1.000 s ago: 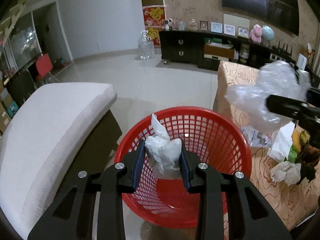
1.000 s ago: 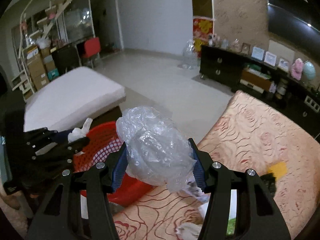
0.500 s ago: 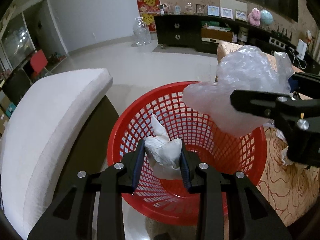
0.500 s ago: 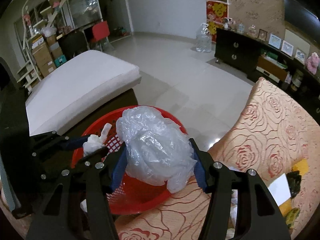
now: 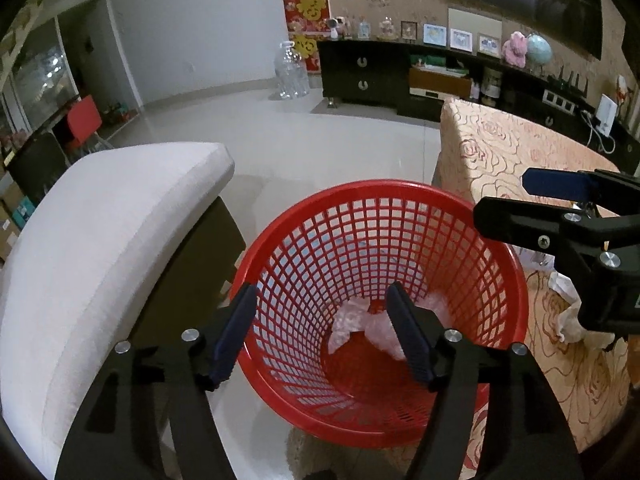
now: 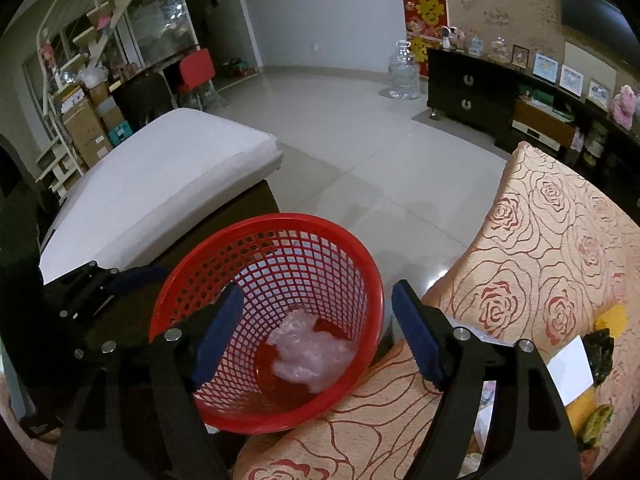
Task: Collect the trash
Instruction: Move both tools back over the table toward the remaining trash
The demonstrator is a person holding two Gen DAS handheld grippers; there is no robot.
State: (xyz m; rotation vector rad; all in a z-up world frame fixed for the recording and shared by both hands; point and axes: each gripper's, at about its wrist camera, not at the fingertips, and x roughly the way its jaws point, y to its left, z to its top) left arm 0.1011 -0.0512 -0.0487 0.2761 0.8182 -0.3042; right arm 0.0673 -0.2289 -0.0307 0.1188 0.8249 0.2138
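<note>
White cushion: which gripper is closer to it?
Left. Left gripper, jaws opening and empty, hangs beside the cushion over the red basket; right gripper, also opening empty, is across it by the flowered table.

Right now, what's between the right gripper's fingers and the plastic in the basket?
Nothing: in the right wrist view the right gripper, jaws opening and empty, hangs over the red basket, with only air above the crumpled plastic.
</note>
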